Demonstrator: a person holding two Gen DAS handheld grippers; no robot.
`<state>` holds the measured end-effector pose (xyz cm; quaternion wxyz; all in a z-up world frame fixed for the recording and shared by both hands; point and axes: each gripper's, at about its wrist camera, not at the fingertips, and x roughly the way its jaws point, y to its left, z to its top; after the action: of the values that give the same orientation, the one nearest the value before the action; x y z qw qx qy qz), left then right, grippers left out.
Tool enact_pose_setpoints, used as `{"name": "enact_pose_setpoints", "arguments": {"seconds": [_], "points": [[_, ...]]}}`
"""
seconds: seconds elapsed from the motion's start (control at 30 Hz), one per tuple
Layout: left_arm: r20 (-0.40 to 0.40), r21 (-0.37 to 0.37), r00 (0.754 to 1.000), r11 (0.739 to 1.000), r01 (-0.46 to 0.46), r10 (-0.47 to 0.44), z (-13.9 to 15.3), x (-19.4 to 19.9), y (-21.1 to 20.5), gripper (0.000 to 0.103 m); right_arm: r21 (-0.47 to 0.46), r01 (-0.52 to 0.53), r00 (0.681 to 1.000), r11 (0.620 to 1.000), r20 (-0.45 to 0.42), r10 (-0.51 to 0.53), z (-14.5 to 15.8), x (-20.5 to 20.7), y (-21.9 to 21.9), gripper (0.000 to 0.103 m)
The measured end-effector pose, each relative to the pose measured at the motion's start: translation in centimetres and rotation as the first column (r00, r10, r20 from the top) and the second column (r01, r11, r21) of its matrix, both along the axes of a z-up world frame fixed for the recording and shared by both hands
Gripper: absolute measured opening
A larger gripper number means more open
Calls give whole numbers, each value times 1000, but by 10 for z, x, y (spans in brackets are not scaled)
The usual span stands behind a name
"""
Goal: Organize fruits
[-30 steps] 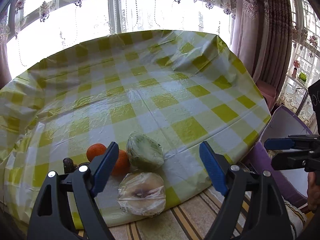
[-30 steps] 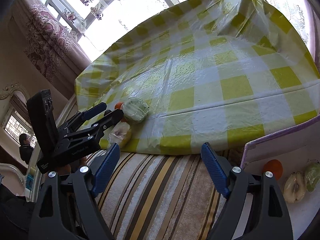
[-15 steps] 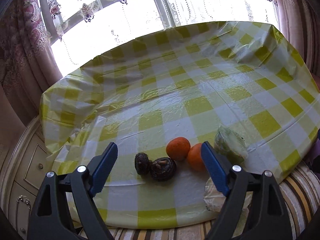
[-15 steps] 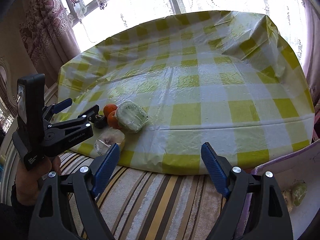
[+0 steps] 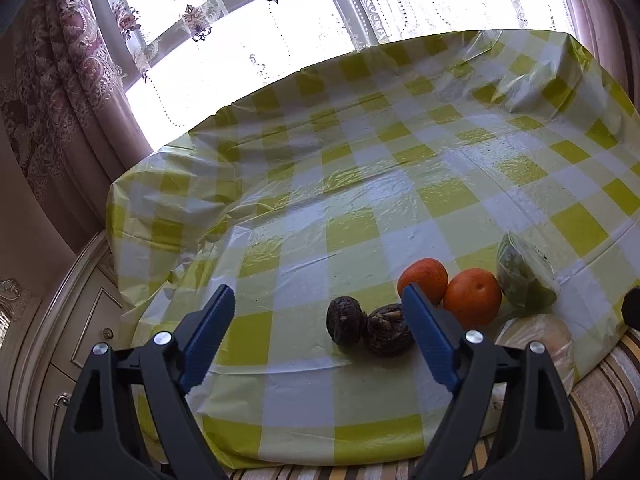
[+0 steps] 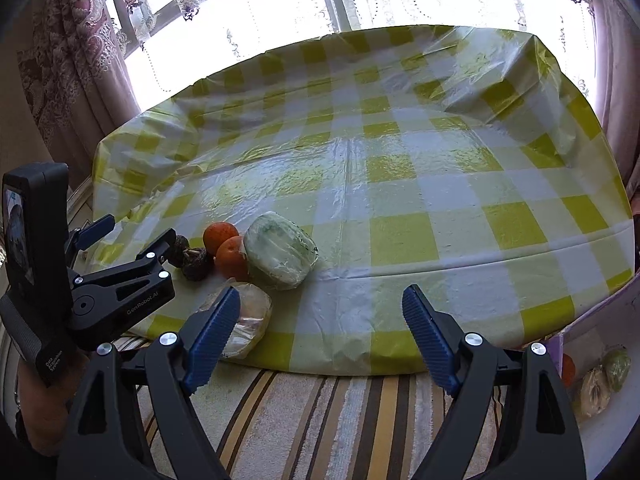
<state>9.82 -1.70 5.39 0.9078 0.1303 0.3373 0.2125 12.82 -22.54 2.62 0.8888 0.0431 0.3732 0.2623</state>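
Note:
Near the front edge of the yellow-checked tablecloth (image 5: 360,184) lie two dark brown fruits (image 5: 346,320), two oranges (image 5: 472,298), a wrapped green fruit (image 5: 524,276) and a wrapped pale fruit (image 5: 536,340). My left gripper (image 5: 318,300) is open just short of the dark fruits, gripping nothing. From the right wrist, that left gripper (image 6: 138,230) hangs beside the dark fruits (image 6: 197,264) and oranges (image 6: 232,258). My right gripper (image 6: 320,296) is open over the table's front edge, right of the wrapped pale fruit (image 6: 250,316) and the green one (image 6: 282,252).
A white box with a purple rim (image 6: 600,320) at the lower right holds an orange, a pale wrapped fruit and a green one. A striped fabric surface (image 6: 320,420) runs below the table edge. A cream cabinet (image 5: 60,340) stands left; curtains and a bright window are behind.
Both views have swung left. In the left view the fruits slid right and the dark fruits came between the fingers. In the right view the fruit pile drew closer and the box moved to the edge.

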Motion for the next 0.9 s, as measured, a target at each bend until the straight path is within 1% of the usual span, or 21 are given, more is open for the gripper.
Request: {"name": "enact_pose_setpoints", "arguments": {"seconds": [0.07, 0.1, 0.2, 0.27, 0.37, 0.4, 0.43, 0.47, 0.53, 0.63, 0.7, 0.77, 0.83, 0.9], "points": [[16, -65, 1000, 998, -5, 6, 2, -3, 17, 86, -5, 4, 1000, 1000, 8, -4, -2, -1, 9, 81], [23, -109, 1000, 994, 3, -1, 2, -5, 26, 86, -8, 6, 1000, 1000, 14, -6, -2, -2, 13, 81], [46, -232, 999, 973, 16, -5, 2, -11, 52, 86, -17, -2, 1000, 1000, 17, 2, -4, -3, 24, 81], [69, -313, 997, 949, 40, -19, 1, -15, 66, 86, -27, -10, 1000, 1000, 19, 10, -5, -3, 32, 81], [98, -422, 995, 904, 74, -35, -2, -19, 82, 84, -68, -26, 999, 997, 24, 28, -7, -2, 45, 81], [106, -452, 993, 888, 88, -45, -3, -19, 86, 83, -67, -34, 999, 997, 25, 35, -8, -2, 48, 81], [109, -477, 993, 873, 100, -55, -5, -20, 89, 78, -65, -38, 999, 997, 23, 40, -9, -1, 50, 81], [108, -491, 992, 864, 107, -61, -6, -19, 90, 74, -62, -37, 999, 997, 22, 39, -9, 1, 52, 81], [108, -515, 990, 847, 132, -89, -10, -20, 91, 71, -48, -35, 999, 998, 14, 35, -10, 4, 54, 81], [113, -537, 985, 826, 172, -131, -13, -22, 89, 71, -31, -23, 1000, 999, 0, 23, -12, 10, 54, 81], [105, -548, 983, 816, 184, -151, -16, -20, 88, 69, -11, -19, 1000, 1000, -23, 19, -14, 16, 54, 81], [85, -559, 984, 809, 180, -159, -21, -15, 88, 60, 5, -4, 999, 1000, -41, 4, -17, 22, 53, 81], [71, -574, 984, 800, 175, -164, -24, -11, 89, 53, 19, 7, 998, 1000, -58, -5, -19, 28, 53, 81], [71, -591, 985, 788, 171, -160, -25, -8, 91, 53, 34, 12, 997, 999, -73, -9, -21, 34, 53, 81]]}}
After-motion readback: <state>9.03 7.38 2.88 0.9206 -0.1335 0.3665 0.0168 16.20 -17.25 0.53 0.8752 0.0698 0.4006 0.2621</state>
